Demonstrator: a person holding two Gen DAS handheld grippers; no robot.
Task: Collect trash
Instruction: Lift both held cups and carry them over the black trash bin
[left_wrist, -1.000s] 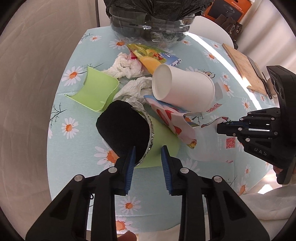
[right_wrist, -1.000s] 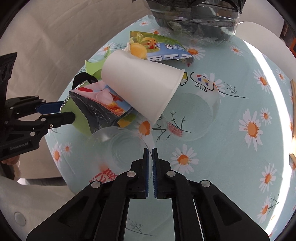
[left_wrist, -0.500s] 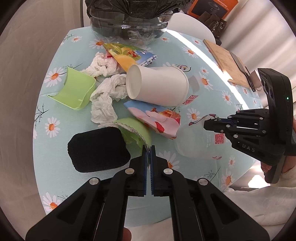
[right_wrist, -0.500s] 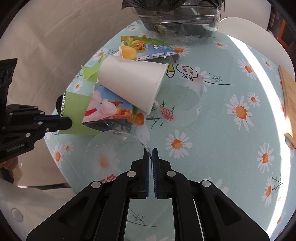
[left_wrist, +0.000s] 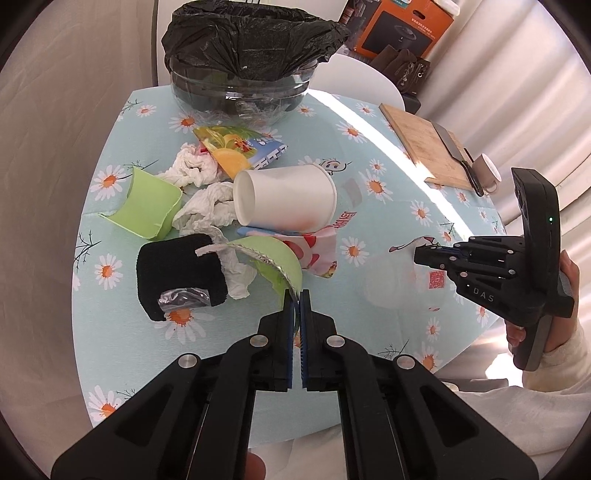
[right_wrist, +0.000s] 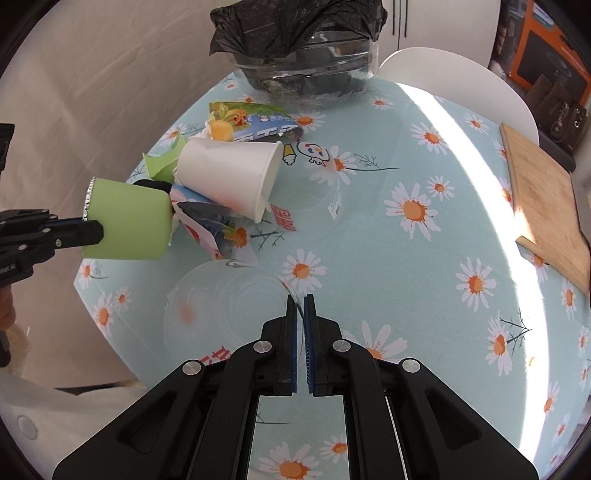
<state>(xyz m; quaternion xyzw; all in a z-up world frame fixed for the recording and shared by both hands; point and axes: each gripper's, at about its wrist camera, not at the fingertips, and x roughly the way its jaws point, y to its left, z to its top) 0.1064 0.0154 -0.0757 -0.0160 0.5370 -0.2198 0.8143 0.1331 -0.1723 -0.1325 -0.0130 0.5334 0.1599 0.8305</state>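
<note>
Green cup piece (right_wrist: 129, 229), foil-edged, is pinched in the left tongs (left_wrist: 295, 295) above the worktop (right_wrist: 406, 258). The right tongs (right_wrist: 300, 301) seemingly clamp the clear cup's (right_wrist: 225, 310) rim. Carry both level to the black-lined bin (left_wrist: 240, 74), releasing over its mouth.

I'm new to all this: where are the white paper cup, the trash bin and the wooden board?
white paper cup (left_wrist: 291, 199), left wrist view, its side wall.
trash bin (left_wrist: 243, 92), left wrist view, clear wall.
wooden board (right_wrist: 546, 199), right wrist view, top face.
</note>
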